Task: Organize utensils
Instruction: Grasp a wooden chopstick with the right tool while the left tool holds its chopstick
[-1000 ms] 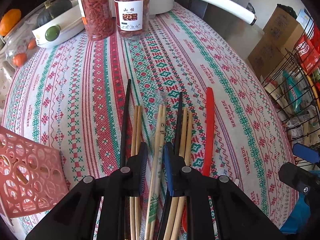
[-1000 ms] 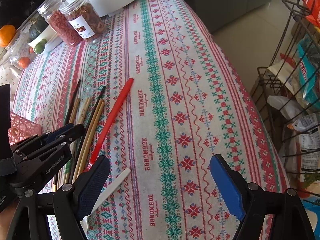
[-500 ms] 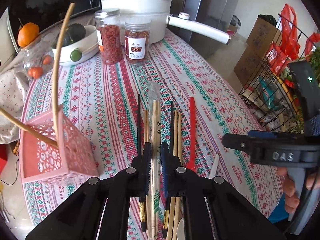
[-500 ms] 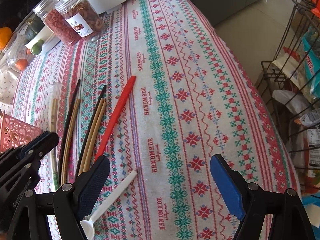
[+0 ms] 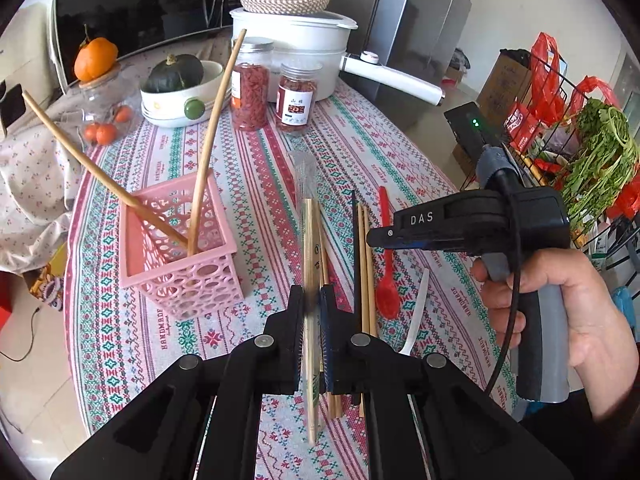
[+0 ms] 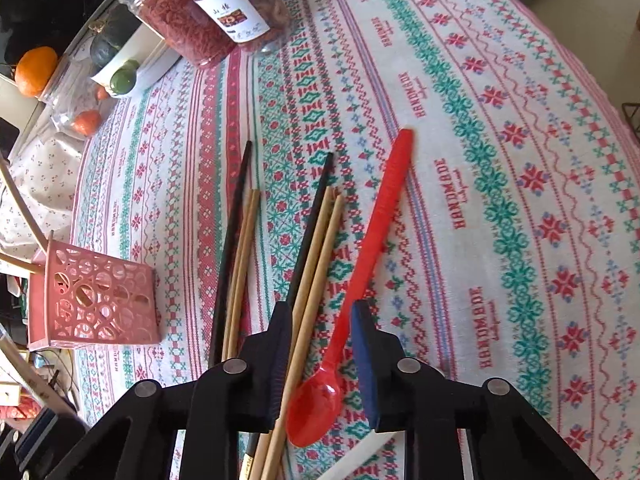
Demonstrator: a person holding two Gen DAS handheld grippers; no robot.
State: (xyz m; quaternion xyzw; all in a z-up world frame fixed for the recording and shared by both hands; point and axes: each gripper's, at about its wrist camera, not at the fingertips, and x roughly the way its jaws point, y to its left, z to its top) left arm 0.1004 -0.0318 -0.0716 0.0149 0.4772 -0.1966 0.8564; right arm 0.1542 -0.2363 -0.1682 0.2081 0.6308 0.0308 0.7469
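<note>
Our left gripper (image 5: 311, 312) jaws are clamped on the wrapped chopsticks (image 5: 309, 248), light and slippery; right gripper (image 6: 324, 344) jaws apart, straddling the stiff red spoon (image 6: 360, 264) near its bowl

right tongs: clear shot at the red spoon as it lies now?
Probably yes. The right tongs stand open astride the red spoon, which lies flat on the tablecloth with nothing on top. A wooden chopstick sits in the gap too and may get pinched along.

Sunlit patterned tablecloth (image 5: 400, 168); grey fridge (image 5: 420, 20) behind.
</note>
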